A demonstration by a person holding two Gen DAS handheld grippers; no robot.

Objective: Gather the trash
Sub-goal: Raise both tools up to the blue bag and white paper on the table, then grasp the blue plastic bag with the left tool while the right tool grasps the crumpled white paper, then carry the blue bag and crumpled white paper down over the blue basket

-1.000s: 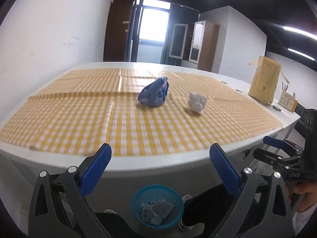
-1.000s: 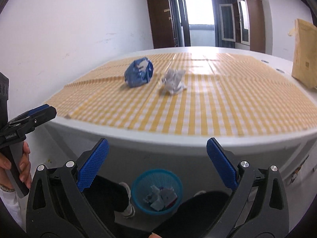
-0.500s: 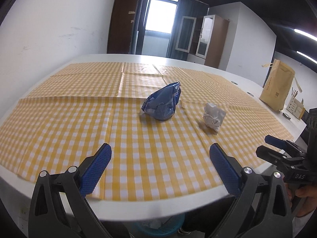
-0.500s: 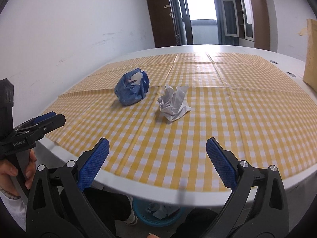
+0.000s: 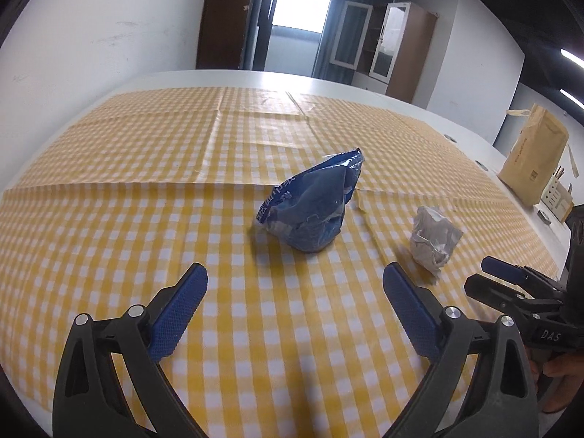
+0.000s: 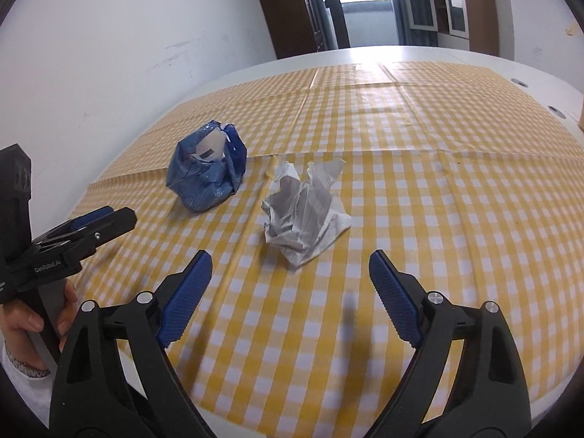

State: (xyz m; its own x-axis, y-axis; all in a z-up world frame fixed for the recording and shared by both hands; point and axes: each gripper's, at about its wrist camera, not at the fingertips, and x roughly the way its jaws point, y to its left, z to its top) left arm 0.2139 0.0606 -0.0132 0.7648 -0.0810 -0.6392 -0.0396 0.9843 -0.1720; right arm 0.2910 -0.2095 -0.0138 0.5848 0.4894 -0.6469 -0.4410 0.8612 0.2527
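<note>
Two bits of trash sit on the yellow checked tablecloth [image 5: 109,241]: a crumpled blue wrapper [image 5: 310,208] and just beside it, not touching, a balled-up sheet of lined paper [image 6: 304,215]. The left gripper [image 5: 295,299] hovers over the cloth lined up with the wrapper, jaws spread wide, nothing in them. The right gripper [image 6: 290,284] is the same deal, wide apart and empty, pointed at the paper ball. A brown paper bag [image 5: 534,160] stands near the table's far right edge.
</note>
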